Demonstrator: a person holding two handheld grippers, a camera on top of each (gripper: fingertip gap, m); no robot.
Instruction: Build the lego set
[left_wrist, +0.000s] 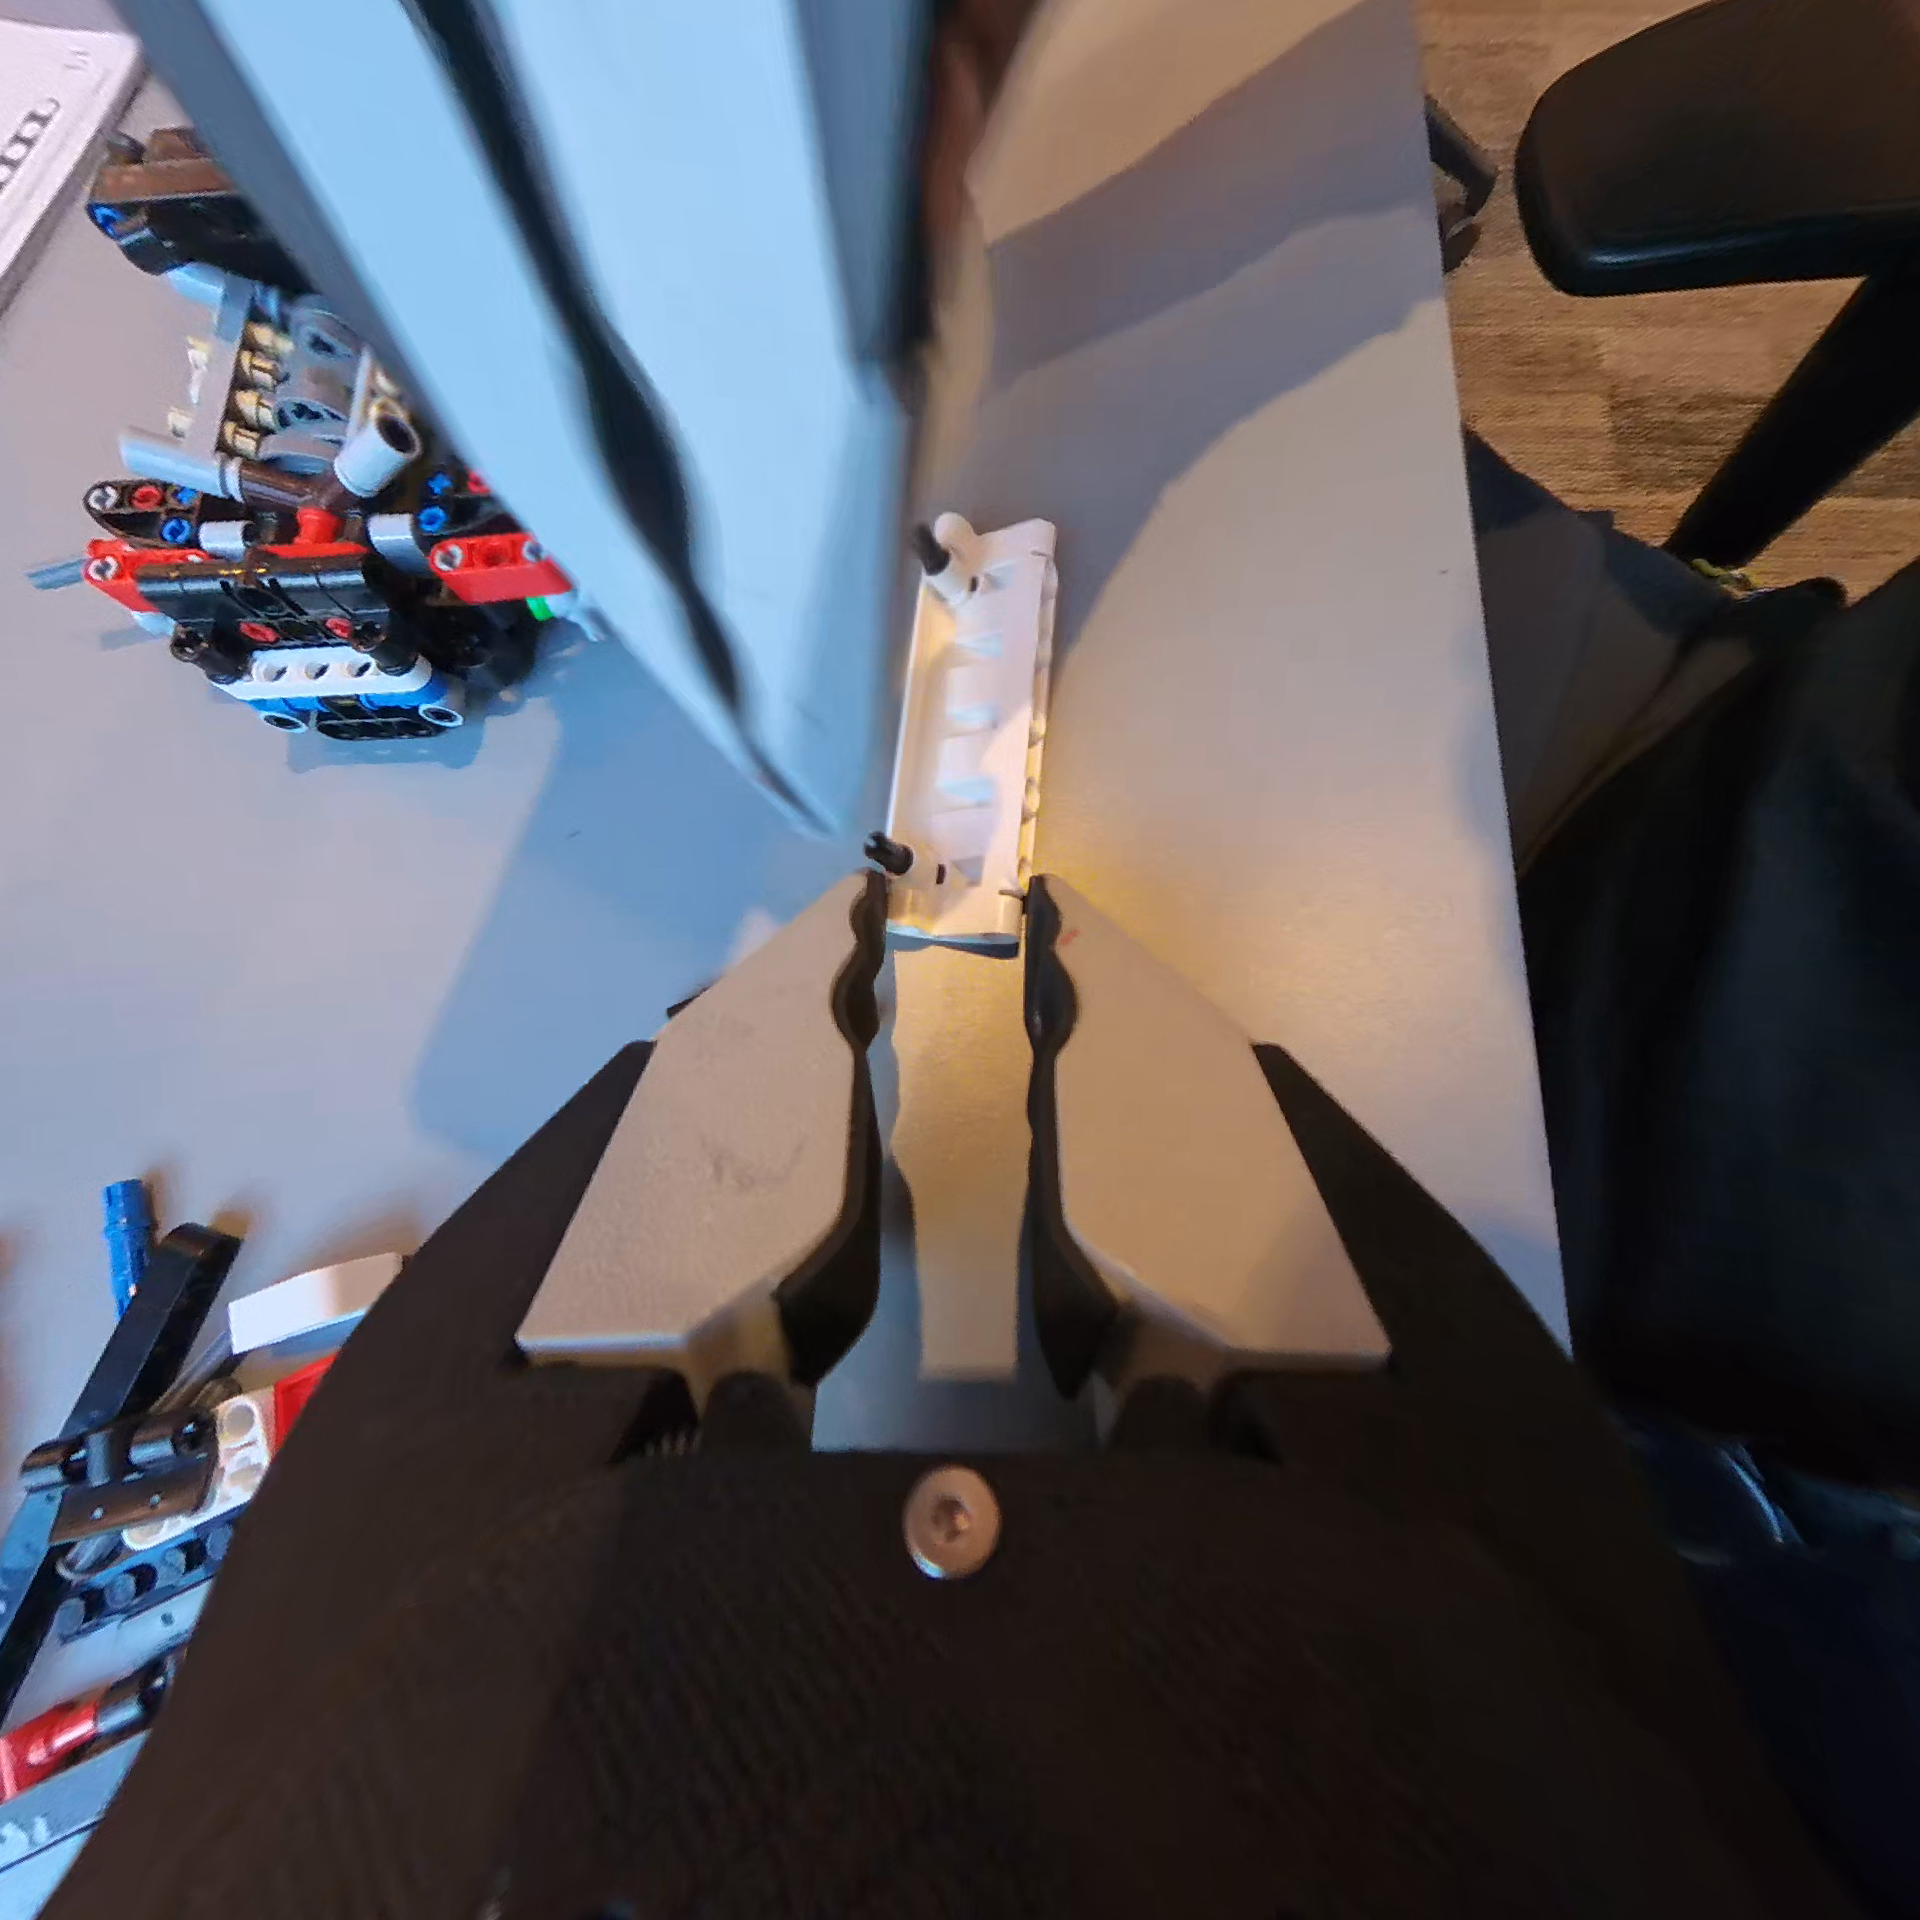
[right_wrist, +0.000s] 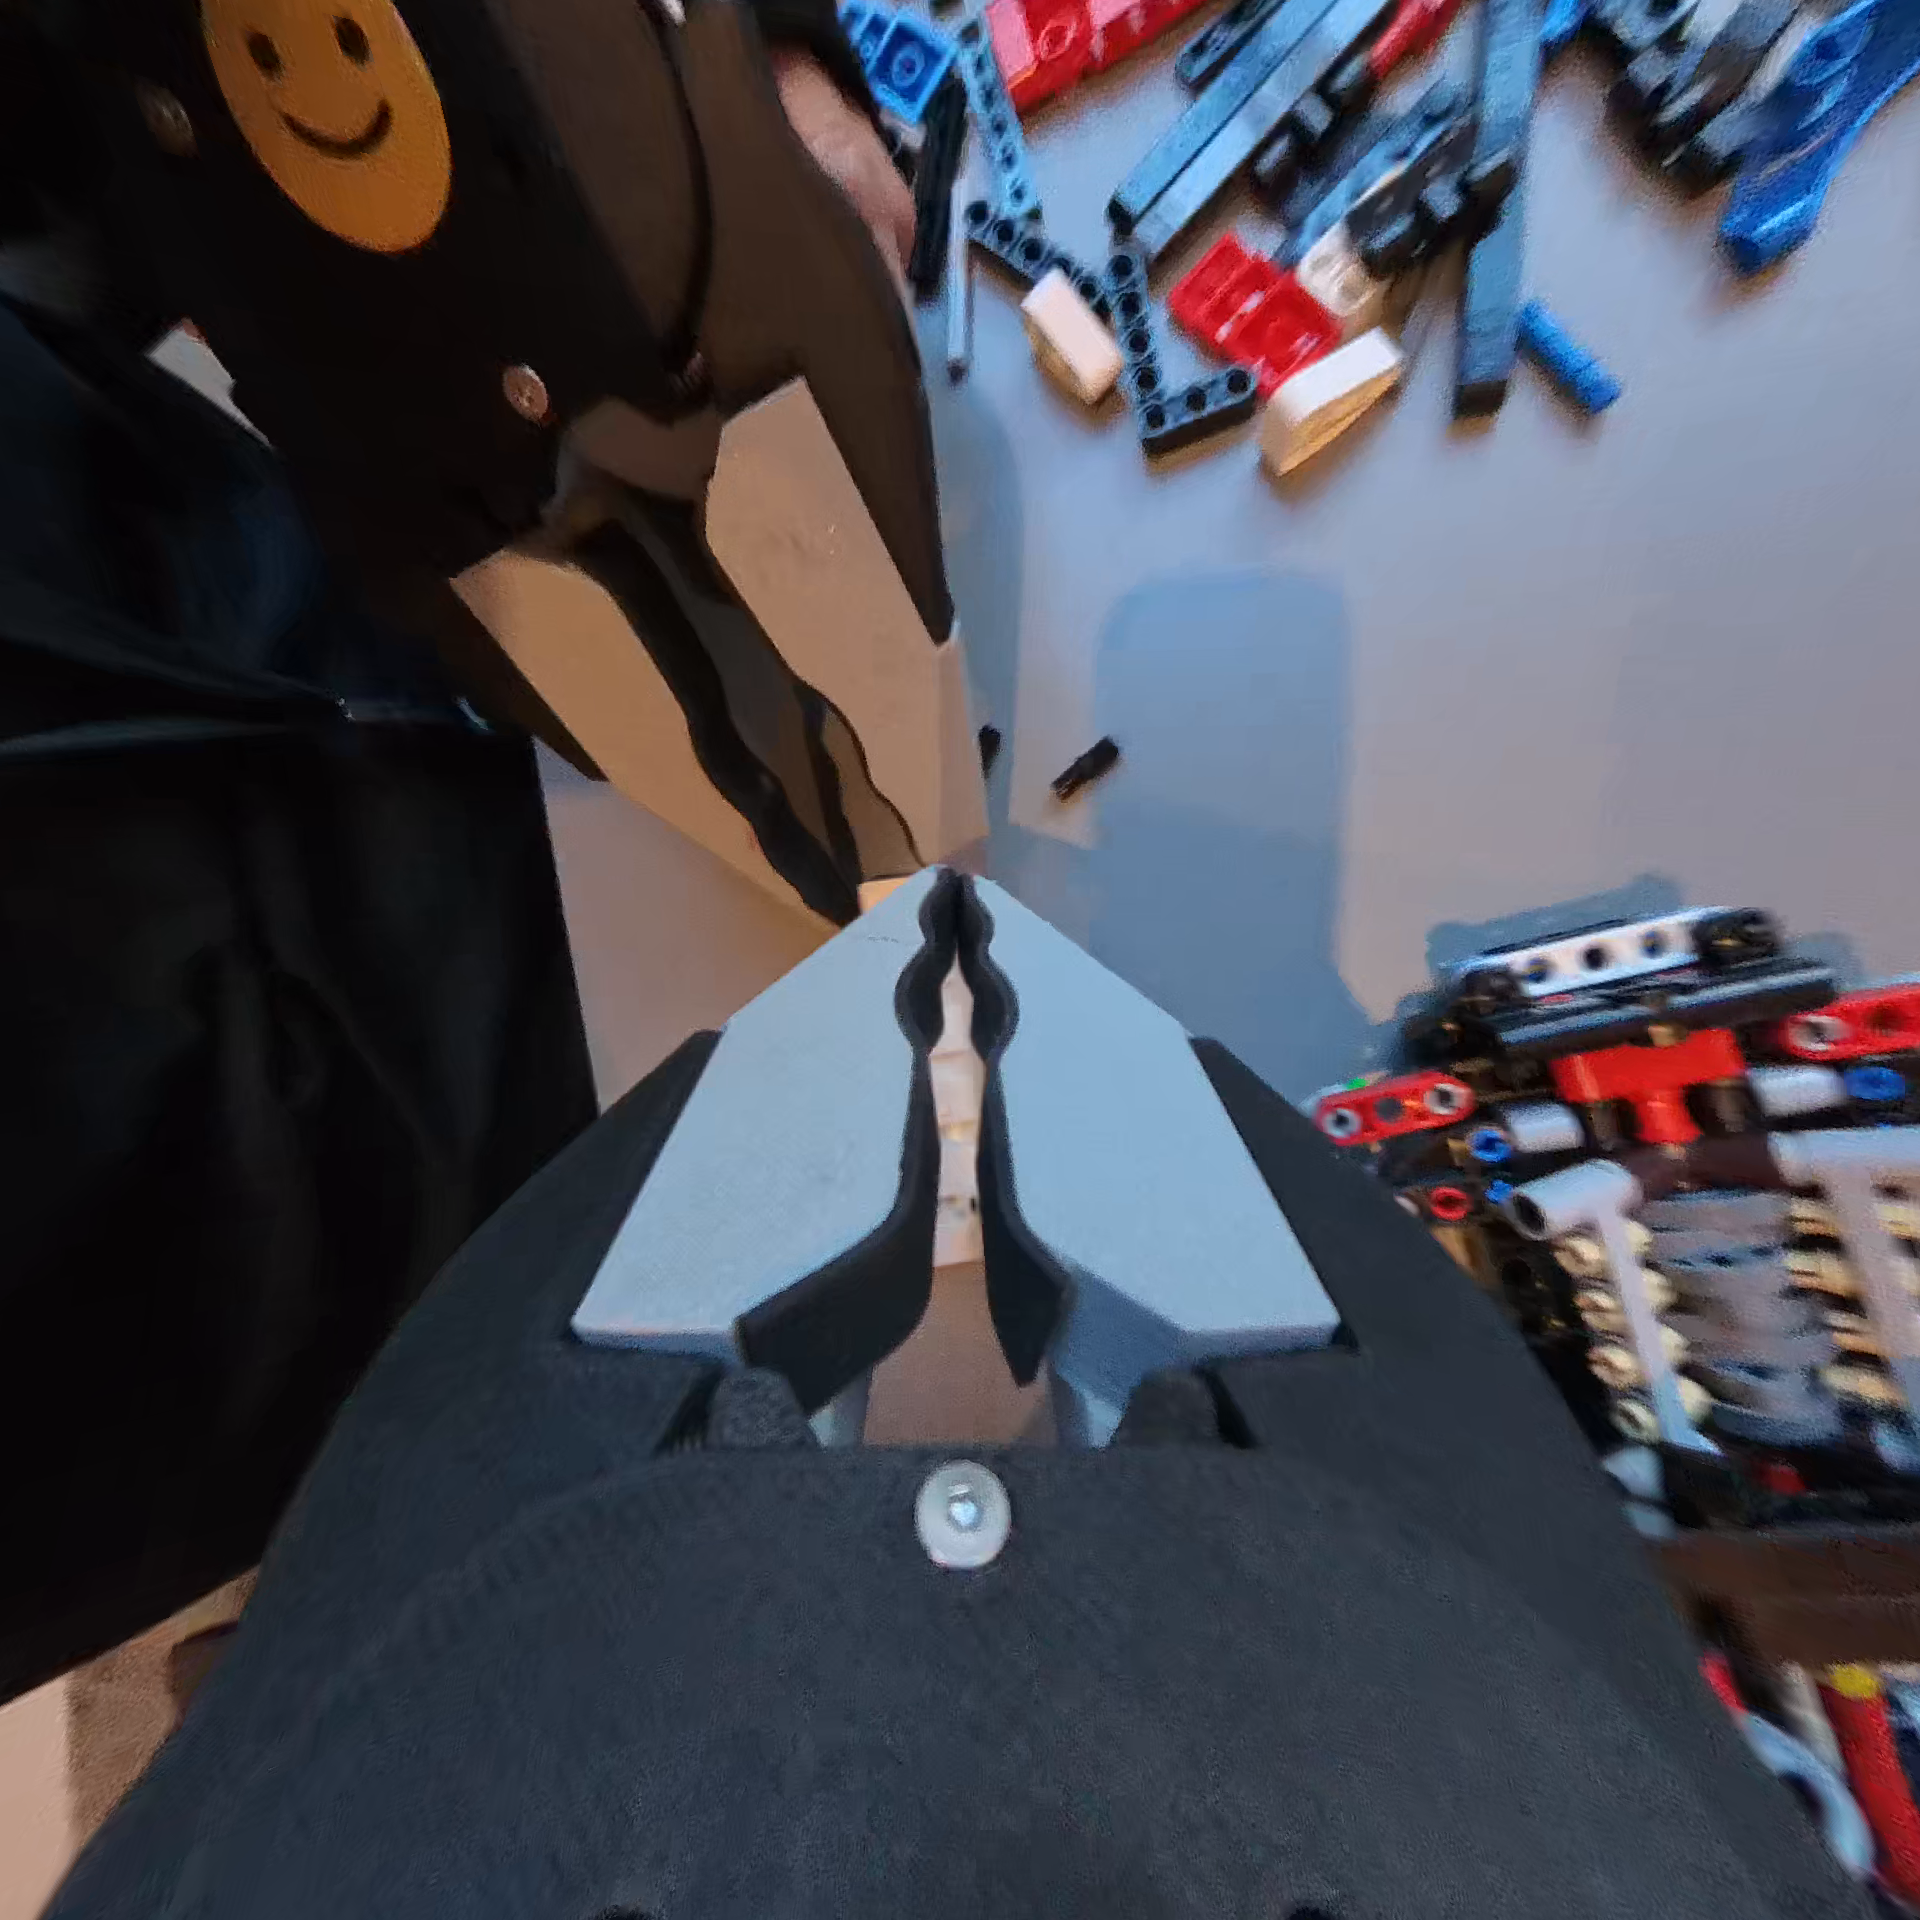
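My left gripper (left_wrist: 956, 899) holds the near end of a long white panel (left_wrist: 977, 717) between its fingertips, just above the grey table (left_wrist: 1247, 727). The panel carries white connectors with black pins at its near (left_wrist: 885, 847) and far (left_wrist: 935, 545) ends. My right gripper (right_wrist: 951, 883) is shut, with the white panel (right_wrist: 951, 1143) showing under its fingers. In the left wrist view it (left_wrist: 821, 816) is blurred and comes in from above, its tip at the near black pin; I cannot tell whether it pinches the pin. The left gripper (right_wrist: 894, 873) meets it tip to tip.
The part-built black, red and grey model (left_wrist: 312, 540) (right_wrist: 1662, 1143) stands on the table. Loose pieces lie in a pile (left_wrist: 135, 1455) (right_wrist: 1299, 208). A single black pin (right_wrist: 1084, 767) lies apart. The table edge (left_wrist: 1496, 831) is close, with a black chair (left_wrist: 1714, 156) beyond it.
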